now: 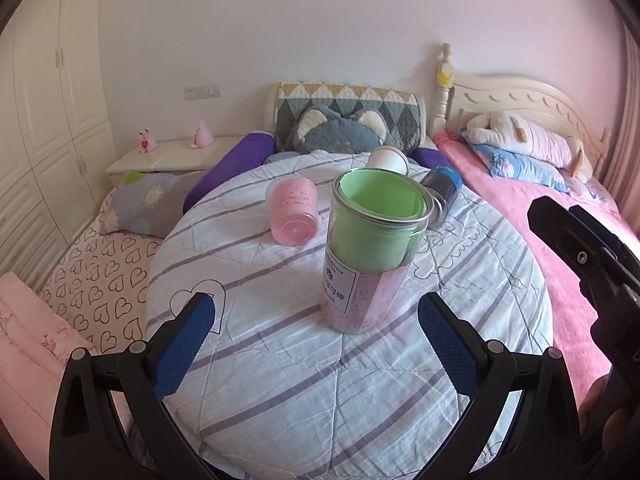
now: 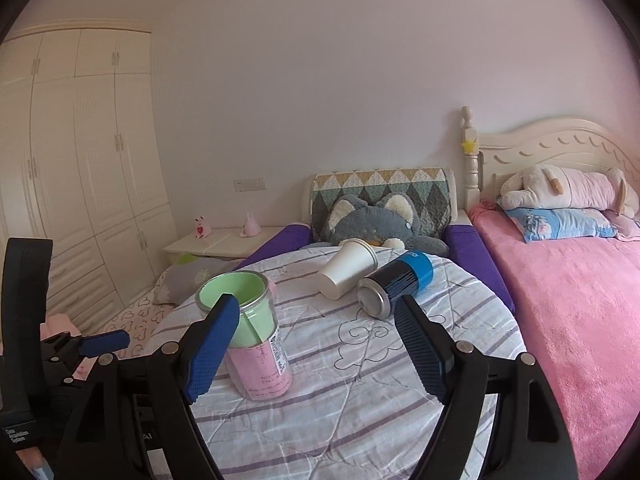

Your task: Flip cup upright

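The left gripper [image 1: 316, 320] is spread wide and holds nothing. Its blue pads [image 1: 186, 344] sit on each side of the space just in front of the jar [image 1: 370, 252], not touching it. The right gripper [image 2: 316, 340] is spread wide too and holds nothing. One of its blue pads [image 2: 214, 344] is in front of the jar [image 2: 250, 332] in that view; I cannot tell if it touches.

The jar is the closest thing. It stands straight up on the round striped cloth [image 1: 304, 380], with its open mouth on top. It is see-through with a shiny metal ring at the top. Inside is a rolled green sheet up high and a pink sheet down low. A white label with print is stuck on its side.

Behind the jar and to its left lies the pink cup [image 1: 294, 212]. It is on its side. Its closed bottom points toward the camera and its open mouth points away, so its long way runs front to back.

Behind the jar and to its right lies a blue can [image 2: 396, 282] on its side, with its silver end toward the camera.

Just behind the can lies a white paper cup [image 2: 348, 268], also on its side. Its small bottom points down toward the jar's side and its wide mouth points back toward the gray cat pillow [image 2: 376, 220].
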Available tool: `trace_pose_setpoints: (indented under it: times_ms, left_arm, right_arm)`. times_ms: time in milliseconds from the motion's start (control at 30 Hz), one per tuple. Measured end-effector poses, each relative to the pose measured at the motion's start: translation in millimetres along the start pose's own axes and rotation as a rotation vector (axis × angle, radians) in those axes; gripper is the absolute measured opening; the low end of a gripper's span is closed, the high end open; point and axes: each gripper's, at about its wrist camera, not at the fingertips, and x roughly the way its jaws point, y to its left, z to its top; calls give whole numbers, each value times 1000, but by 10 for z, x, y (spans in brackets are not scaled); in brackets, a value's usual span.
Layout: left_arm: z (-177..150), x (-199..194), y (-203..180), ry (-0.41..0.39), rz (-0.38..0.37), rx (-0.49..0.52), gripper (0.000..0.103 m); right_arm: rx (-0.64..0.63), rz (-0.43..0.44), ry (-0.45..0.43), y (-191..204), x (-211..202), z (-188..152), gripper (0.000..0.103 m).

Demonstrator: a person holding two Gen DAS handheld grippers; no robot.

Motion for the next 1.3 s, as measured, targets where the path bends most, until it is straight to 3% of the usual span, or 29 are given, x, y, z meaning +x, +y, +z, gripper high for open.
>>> trace_pose_setpoints:
  times_ms: [333,700,1300]
  left_arm:
    - [-19,-76,-83,-42,47,-11,103]
    - [-11,-91,-91,-65,76,-28,103]
    - [-36,-100,-144,-62,91,-16,103]
  right_arm:
    - [24,-138,79,-191,44,-17,81]
    - [-19,-116,134,-171,99,-106,81]
    - [-33,-115,126,-163,96,-91,81]
